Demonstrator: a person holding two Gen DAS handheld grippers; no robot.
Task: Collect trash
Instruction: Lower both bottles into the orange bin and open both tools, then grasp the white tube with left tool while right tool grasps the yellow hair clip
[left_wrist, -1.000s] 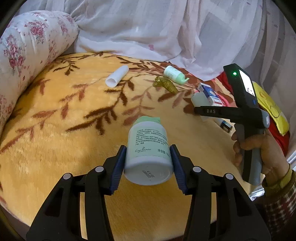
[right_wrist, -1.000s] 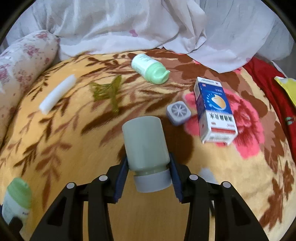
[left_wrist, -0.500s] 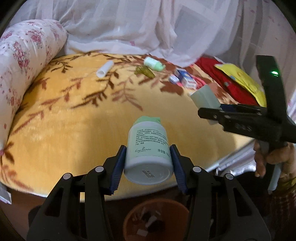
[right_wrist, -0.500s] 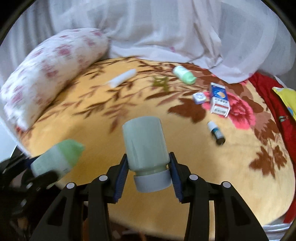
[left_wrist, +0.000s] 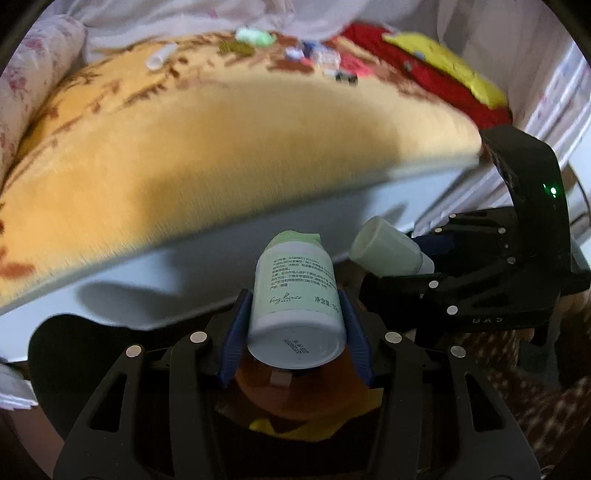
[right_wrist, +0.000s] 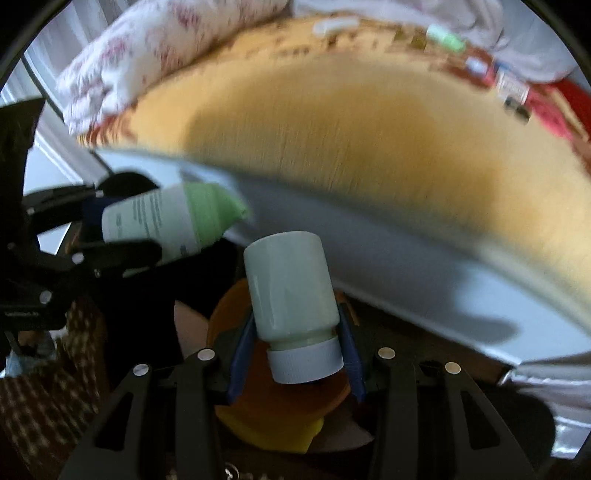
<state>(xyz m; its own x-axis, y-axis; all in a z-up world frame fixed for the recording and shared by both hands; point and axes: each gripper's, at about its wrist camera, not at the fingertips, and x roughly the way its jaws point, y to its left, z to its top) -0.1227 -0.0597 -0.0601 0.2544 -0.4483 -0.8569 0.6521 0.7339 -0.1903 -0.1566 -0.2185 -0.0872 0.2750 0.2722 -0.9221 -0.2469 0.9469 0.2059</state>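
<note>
My left gripper (left_wrist: 295, 332) is shut on a white bottle with a green cap (left_wrist: 295, 295), held over an orange bin (left_wrist: 295, 398) below the bed's edge. My right gripper (right_wrist: 295, 347) is shut on a pale green bottle with a white cap (right_wrist: 291, 295), also above the orange bin (right_wrist: 280, 402). Each gripper shows in the other's view: the right one with its bottle (left_wrist: 388, 251), the left one with its bottle (right_wrist: 166, 225). More trash lies far back on the yellow blanket (left_wrist: 221, 122): a green bottle (left_wrist: 255, 36), a white tube (left_wrist: 159, 59), small boxes (left_wrist: 317, 55).
The bed's white side (left_wrist: 184, 266) is close ahead of both grippers. A floral pillow (right_wrist: 155, 55) lies at the left. A red and yellow cloth (left_wrist: 436, 74) lies at the bed's right end. The bin holds yellow and pale scraps (right_wrist: 273, 432).
Both grippers have pulled back from over the blanket and dropped below the bed's edge, now above the orange bin. Each still holds its bottle. The views are motion-blurred.
</note>
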